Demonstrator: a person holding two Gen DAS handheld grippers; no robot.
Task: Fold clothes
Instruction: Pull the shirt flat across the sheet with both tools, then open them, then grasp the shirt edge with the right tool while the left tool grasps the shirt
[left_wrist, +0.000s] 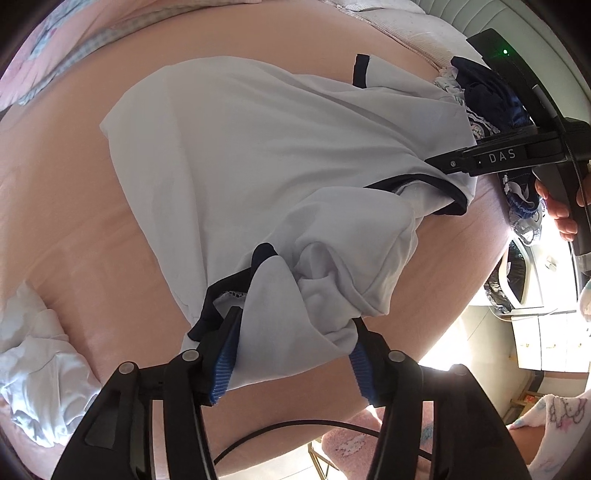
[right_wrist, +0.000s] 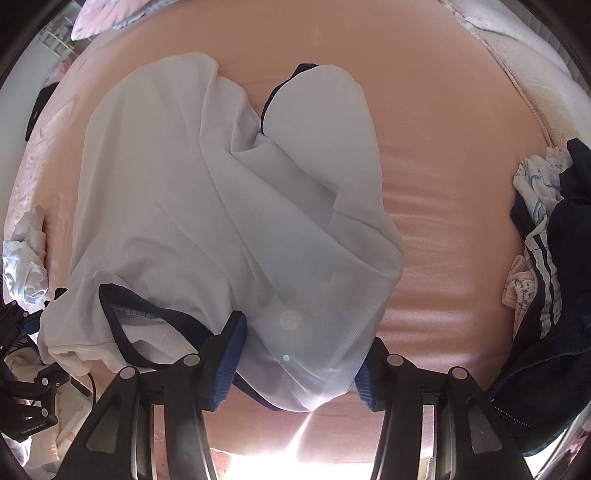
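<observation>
Pale blue-white thin-fabric shirt with navy trim (left_wrist: 258, 155) lying bunched, unfolded, on pink bed sheet (left_wrist: 74, 221). Left tongs (left_wrist: 291, 354) and right tongs (right_wrist: 295, 354) standing apart, cloth draping between pads, unclamped. Folding barely beginning; dark clothes heap (right_wrist: 554, 295) waiting.

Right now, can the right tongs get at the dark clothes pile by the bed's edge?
Probably yes. The right tongs stand open around the white shirt, not pinching it, and only bare pink sheet lies between them and the dark clothes pile.
</observation>
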